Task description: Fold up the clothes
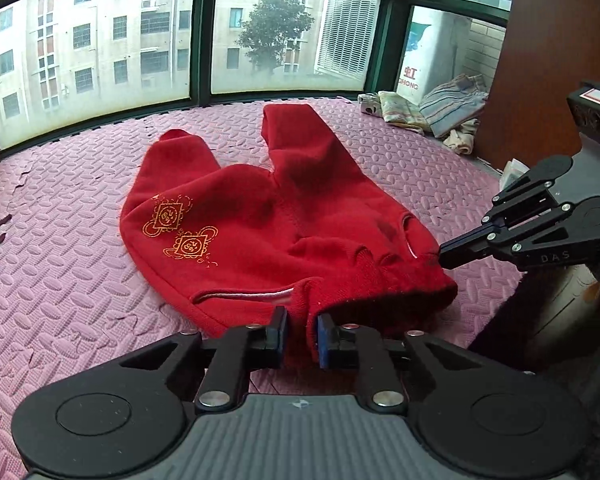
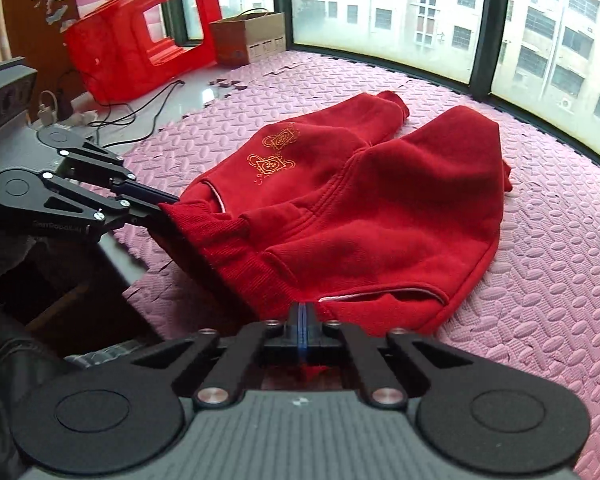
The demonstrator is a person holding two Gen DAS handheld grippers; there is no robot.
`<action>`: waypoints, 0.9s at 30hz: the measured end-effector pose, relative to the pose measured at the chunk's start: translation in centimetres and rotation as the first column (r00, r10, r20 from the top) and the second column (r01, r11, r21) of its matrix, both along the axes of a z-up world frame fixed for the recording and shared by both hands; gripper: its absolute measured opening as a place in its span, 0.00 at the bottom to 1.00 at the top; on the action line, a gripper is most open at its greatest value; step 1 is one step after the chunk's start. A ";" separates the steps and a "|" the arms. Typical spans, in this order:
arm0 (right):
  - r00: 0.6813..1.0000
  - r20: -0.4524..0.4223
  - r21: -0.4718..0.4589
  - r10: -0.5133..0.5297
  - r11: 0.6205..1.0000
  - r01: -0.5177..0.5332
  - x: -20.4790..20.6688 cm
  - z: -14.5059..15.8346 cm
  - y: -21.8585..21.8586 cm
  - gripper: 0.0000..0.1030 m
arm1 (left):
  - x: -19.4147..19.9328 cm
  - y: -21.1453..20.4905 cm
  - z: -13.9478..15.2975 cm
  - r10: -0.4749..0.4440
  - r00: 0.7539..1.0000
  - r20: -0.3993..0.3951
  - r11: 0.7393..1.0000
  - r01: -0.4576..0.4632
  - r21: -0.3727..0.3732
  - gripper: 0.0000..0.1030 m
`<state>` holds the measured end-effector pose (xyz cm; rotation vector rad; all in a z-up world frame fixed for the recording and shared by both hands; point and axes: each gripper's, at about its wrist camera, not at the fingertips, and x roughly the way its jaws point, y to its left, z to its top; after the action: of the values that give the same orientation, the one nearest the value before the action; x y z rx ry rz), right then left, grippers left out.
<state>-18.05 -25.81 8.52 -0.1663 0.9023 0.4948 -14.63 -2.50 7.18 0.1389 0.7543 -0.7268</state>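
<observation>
A red hoodie (image 1: 284,216) lies spread over the pink foam mat (image 1: 80,280) at the centre of both views, its gold printed emblems (image 1: 180,228) showing left of centre in the left wrist view and its sleeves reaching toward the window (image 1: 100,48) at the top. The ribbed hem is bunched at the lower middle of each frame. The left gripper (image 1: 302,336), at the bottom centre of its own view, has its blue pads a little apart with a fold of the hem between them. The right gripper (image 2: 303,320), bottom centre of its view, is pressed together on the hem edge. Folded clothes (image 1: 432,112) sit at the upper right of the left view; a red plastic stool (image 2: 140,36) and a cardboard box (image 2: 252,38) occupy the upper left of the right view
</observation>
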 end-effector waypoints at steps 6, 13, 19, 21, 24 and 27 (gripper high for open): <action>0.999 -0.020 0.063 -0.043 0.997 0.044 1.1 0.8 -1.8 0.10 | -1.2 0.8 0.7 -0.071 0.997 -0.011 0.997 0.071 -0.006 0.24; 0.980 0.058 0.098 -0.189 0.978 0.183 5.9 1.4 -5.6 0.30 | -0.6 2.3 3.5 -0.055 0.997 0.063 0.997 0.058 -0.056 0.34; 0.925 0.078 0.140 -0.371 0.923 0.358 12.7 0.3 -9.7 0.30 | 2.1 0.7 3.2 0.030 0.998 0.058 0.997 -0.026 -0.069 0.47; 0.905 0.077 0.150 -0.418 0.903 0.404 15.0 -0.2 -10.9 0.30 | 3.1 -0.5 2.5 0.048 0.998 0.044 0.997 -0.045 -0.063 0.51; 0.880 0.072 0.161 -0.469 0.877 0.454 18.0 -1.2 -12.3 0.30 | 4.4 -2.4 1.3 0.073 0.997 0.018 0.996 -0.072 -0.058 0.55; 0.863 0.035 0.194 -0.504 0.850 0.489 20.9 -2.2 -13.3 0.31 | 5.4 -4.0 0.2 0.089 0.996 -0.028 0.994 -0.090 -0.058 0.63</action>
<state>2.86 -39.07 6.30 0.2110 0.7747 0.0783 -9.25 -6.55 7.36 0.0416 0.7570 -0.6658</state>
